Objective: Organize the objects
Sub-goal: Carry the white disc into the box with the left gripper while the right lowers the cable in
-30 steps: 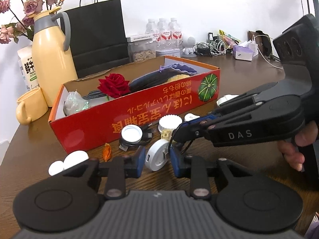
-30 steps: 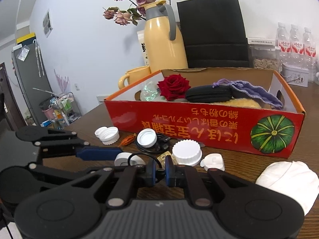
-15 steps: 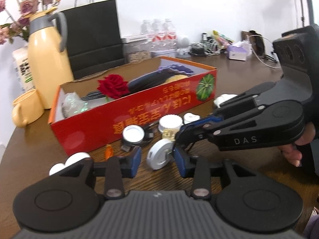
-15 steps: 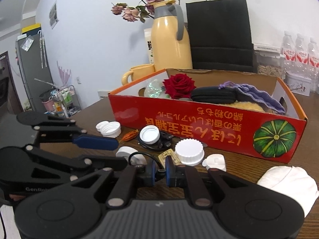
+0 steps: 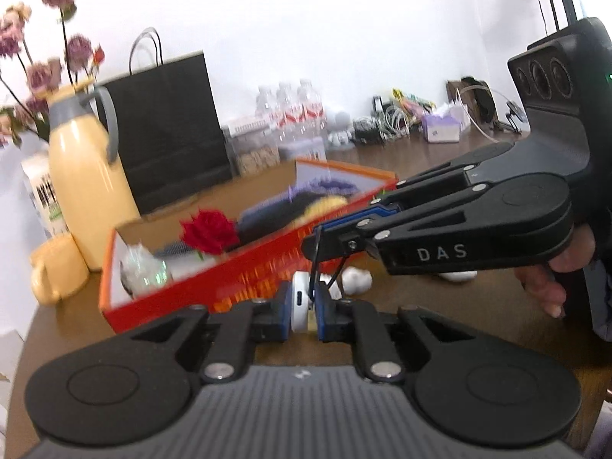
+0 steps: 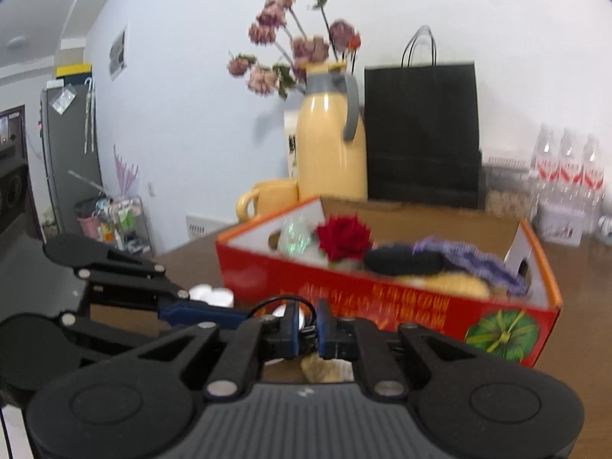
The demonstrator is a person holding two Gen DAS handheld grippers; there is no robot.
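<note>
White round charger [image 5: 300, 300], the small disc with a port in its rim, sits upright between the blue pads of the left gripper [image 5: 302, 308], whose jaws have just been closing and now pinch it. Its thin black cable [image 5: 315, 264] runs up to the right gripper [image 5: 319, 244], whose jaws are pressed together on the cable. Only the left wrist view shows the disc plainly; the right wrist view shows the cable as a loop [image 6: 283, 300] over the right gripper [image 6: 307, 329], and the left gripper's blue finger [image 6: 199, 311] coming in from the left.

From left to right along the bench [image 5: 478, 306]: a yellow mug [image 5: 57, 269], a yellow thermos jug [image 5: 86, 187] holding dried flowers [image 5: 42, 72], a black paper bag [image 5: 168, 130], and the red cardboard box [image 5: 214, 287] with a red rose [image 5: 208, 231] and dark and purple cloth inside. The box stands just behind both grippers. White caps [image 6: 212, 294] lie beside its left corner. Water bottles [image 5: 294, 111] and tangled cables [image 5: 394, 122] line the white back wall.
</note>
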